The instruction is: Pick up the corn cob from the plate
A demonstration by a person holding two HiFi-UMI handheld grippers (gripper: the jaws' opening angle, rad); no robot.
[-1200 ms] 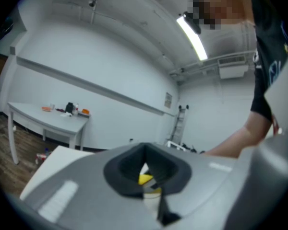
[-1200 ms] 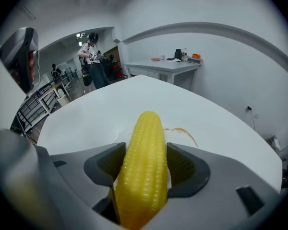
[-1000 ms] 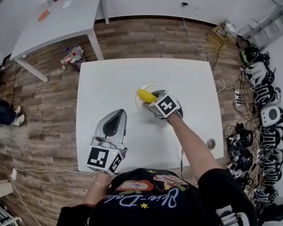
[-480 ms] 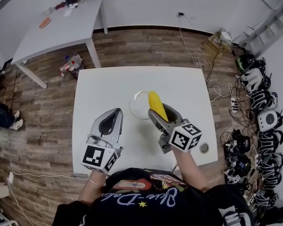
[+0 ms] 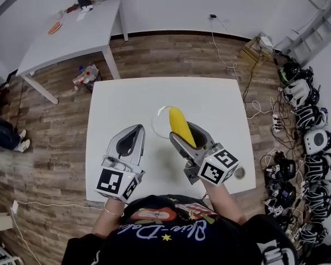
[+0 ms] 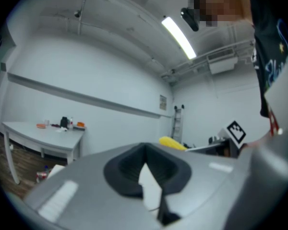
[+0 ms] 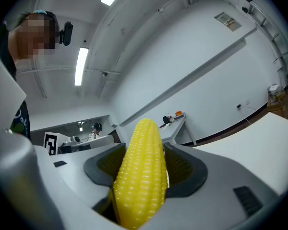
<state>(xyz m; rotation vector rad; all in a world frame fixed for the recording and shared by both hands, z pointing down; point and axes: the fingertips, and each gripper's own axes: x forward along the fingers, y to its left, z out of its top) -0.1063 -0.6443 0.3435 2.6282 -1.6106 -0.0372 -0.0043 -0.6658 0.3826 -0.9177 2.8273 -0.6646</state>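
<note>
A yellow corn cob [image 5: 180, 125] is clamped between the jaws of my right gripper [image 5: 188, 137], lifted and tilted over the near edge of the clear plate [image 5: 158, 121] on the white table [image 5: 127, 95]. In the right gripper view the corn cob [image 7: 141, 176] fills the gap of my right gripper [image 7: 142, 158], pointing up and away. My left gripper [image 5: 135, 132] hovers over the table left of the plate, jaws together with nothing in them. From the left gripper view, my left gripper [image 6: 145, 166] is shut and the corn cob [image 6: 172, 143] shows beyond it.
A small round object [image 5: 240, 173] lies by the table's right edge. Several headsets [image 5: 309, 120] and cables line the floor on the right. A second table [image 5: 71, 29] with small items stands at the back left. A person's legs [image 5: 3, 139] show at far left.
My right gripper has raised the corn cob off the plate and drawn it back toward me and to the right. The left gripper has hardly moved.
</note>
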